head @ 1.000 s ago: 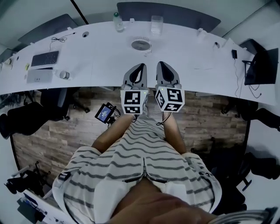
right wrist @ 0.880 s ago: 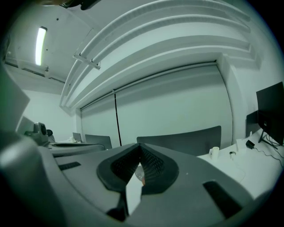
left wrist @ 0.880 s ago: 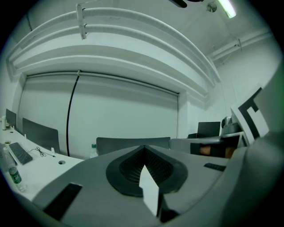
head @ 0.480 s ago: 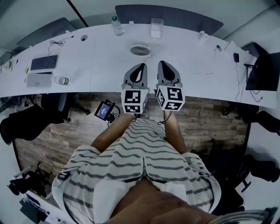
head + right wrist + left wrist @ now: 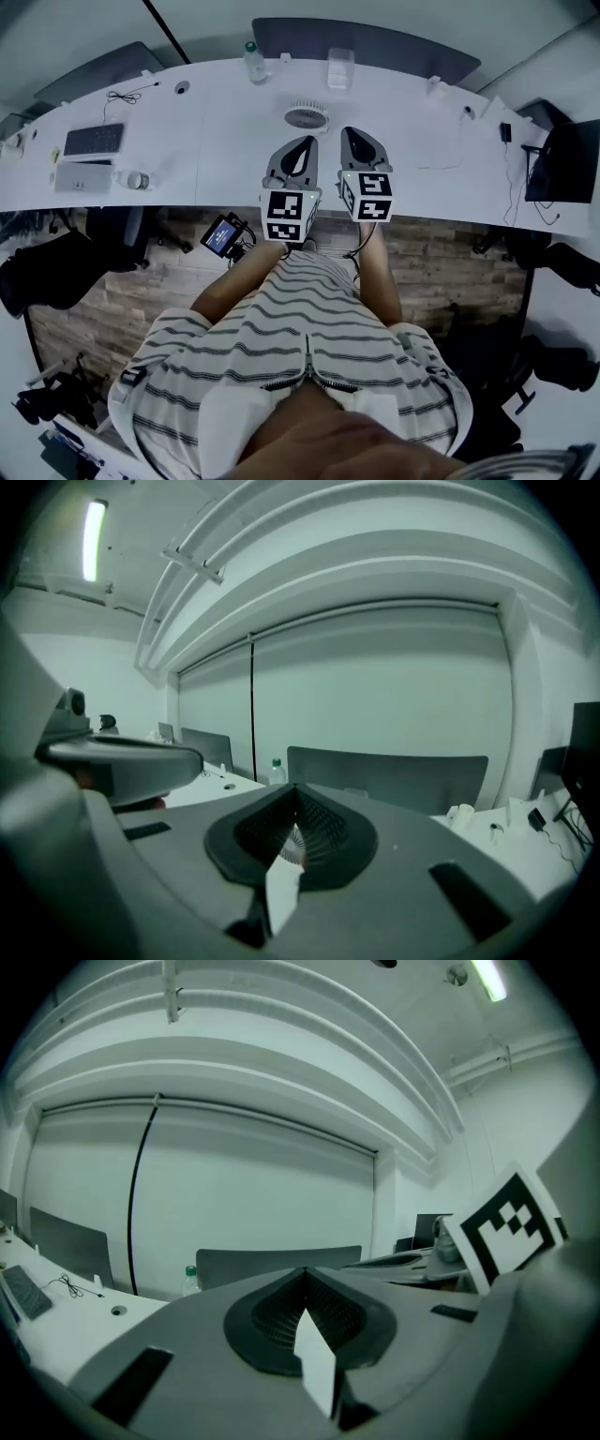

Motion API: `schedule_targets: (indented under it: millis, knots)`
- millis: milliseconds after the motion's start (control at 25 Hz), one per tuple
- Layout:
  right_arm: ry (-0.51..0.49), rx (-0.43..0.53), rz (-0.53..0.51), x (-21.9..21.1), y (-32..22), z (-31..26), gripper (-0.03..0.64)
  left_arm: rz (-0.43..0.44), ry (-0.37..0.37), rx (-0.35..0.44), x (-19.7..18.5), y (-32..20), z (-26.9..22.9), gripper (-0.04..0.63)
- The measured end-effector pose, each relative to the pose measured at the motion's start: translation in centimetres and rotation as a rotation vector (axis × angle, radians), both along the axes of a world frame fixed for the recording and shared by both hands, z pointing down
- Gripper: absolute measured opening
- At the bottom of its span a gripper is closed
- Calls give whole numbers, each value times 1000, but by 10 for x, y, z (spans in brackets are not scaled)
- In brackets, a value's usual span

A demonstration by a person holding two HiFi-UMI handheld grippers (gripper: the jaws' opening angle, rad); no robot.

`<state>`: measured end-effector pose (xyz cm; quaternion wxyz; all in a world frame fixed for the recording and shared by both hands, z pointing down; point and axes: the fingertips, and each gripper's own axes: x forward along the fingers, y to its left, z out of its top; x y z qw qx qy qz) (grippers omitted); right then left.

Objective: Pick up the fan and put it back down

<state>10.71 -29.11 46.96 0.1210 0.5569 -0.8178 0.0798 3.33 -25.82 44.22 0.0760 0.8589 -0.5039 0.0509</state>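
A small round white fan [image 5: 307,116] lies flat on the long white desk [image 5: 206,141] in the head view. My left gripper [image 5: 305,141] is just short of it, tips pointing at its near rim. My right gripper [image 5: 348,132] is beside the fan's right side, a little apart. Both are shut with nothing held. In the left gripper view the jaws of my left gripper [image 5: 304,1274] meet at the tip, and the fan is hidden. In the right gripper view a sliver of the fan's grille [image 5: 292,846] shows behind the shut tips of my right gripper [image 5: 296,789].
A bottle [image 5: 255,64] and a clear cup [image 5: 339,67] stand at the desk's far edge behind the fan. A keyboard [image 5: 94,139] lies far left and a dark monitor [image 5: 560,159] stands far right. A grey panel [image 5: 366,42] runs behind the desk. A striped shirt fills the foreground.
Both grippers have moved forward over the desk edge toward the fan, so the gap to it has shrunk. The right gripper has rolled slightly. Both stay shut.
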Motion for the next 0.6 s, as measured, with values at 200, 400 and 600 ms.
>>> schedule_targets:
  millis: [200, 400, 600]
  knots:
    - [75, -61, -112, -11, -24, 25, 12, 14, 0, -4, -3, -4, 7, 8]
    - [142, -104, -203, -22, -42, 41, 12, 15, -4, -7, -7, -8, 7, 8]
    - [243, -125, -303, -30, -61, 62, 12, 9, -8, -10, -12, -12, 11, 8]
